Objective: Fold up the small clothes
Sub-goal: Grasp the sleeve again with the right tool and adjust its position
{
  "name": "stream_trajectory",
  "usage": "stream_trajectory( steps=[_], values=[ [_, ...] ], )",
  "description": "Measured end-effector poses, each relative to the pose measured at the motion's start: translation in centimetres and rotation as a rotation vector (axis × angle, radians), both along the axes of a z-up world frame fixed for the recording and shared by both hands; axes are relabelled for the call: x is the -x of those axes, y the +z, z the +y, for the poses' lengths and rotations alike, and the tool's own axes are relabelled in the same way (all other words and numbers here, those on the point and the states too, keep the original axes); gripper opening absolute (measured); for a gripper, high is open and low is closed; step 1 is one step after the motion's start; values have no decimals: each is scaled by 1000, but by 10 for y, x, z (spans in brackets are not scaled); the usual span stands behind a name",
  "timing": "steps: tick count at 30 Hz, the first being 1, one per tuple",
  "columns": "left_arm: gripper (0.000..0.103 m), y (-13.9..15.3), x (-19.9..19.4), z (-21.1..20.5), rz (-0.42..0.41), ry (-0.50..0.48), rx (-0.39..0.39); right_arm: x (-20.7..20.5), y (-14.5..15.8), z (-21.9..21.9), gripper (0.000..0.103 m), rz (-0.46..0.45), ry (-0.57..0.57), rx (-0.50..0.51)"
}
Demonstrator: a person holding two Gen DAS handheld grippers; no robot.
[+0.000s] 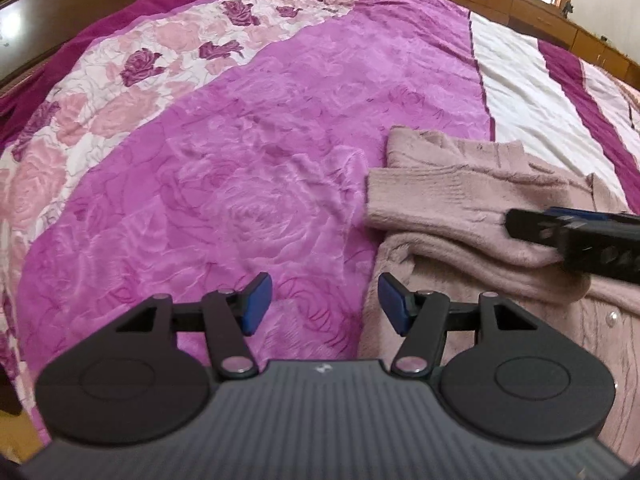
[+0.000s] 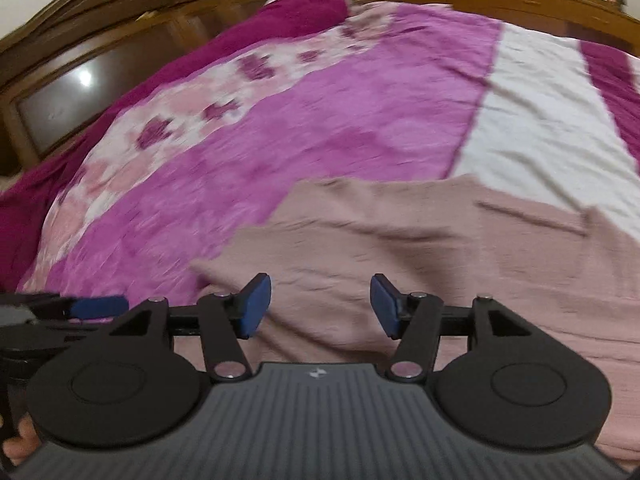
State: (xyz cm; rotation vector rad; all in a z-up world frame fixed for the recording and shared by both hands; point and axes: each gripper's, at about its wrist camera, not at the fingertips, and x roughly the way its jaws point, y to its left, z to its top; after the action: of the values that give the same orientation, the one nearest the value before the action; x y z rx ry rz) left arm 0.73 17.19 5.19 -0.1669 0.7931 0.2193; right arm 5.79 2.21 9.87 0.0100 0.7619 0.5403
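Observation:
A dusty pink fuzzy knit cardigan (image 1: 480, 240) lies on the bed at the right of the left wrist view, with a ribbed sleeve (image 1: 432, 196) folded across its body. My left gripper (image 1: 324, 304) is open and empty, just above the cardigan's left edge. The right gripper's black finger (image 1: 576, 240) reaches in from the right over the sleeve. In the blurred right wrist view my right gripper (image 2: 320, 304) is open and empty above the cardigan (image 2: 440, 260). The left gripper's blue pad (image 2: 100, 306) shows at the lower left.
The bed carries a magenta rose-pattern blanket (image 1: 240, 160) with a pink floral band (image 1: 120, 92) and a white stripe (image 1: 528, 92) at the right. A dark wooden headboard (image 2: 80, 68) stands at the left, wooden cabinets (image 1: 520, 4) beyond the bed.

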Motion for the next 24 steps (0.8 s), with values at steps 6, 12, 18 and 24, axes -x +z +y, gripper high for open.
stream_trajectory(
  steps=[6,12,18,24],
  values=[
    [61,-4,6,9,19,22,1,-3,-24,41,63,58,18,-30],
    [61,-10,8,12,32,28,8,-16,-36,48,26,54,-43,-36],
    [61,-7,9,6,18,11,7,-22,-30,20,8,71,-134,-131],
    [61,3,6,-2,-12,-17,2,-11,3,-26,7,-14,-233,-238]
  ],
)
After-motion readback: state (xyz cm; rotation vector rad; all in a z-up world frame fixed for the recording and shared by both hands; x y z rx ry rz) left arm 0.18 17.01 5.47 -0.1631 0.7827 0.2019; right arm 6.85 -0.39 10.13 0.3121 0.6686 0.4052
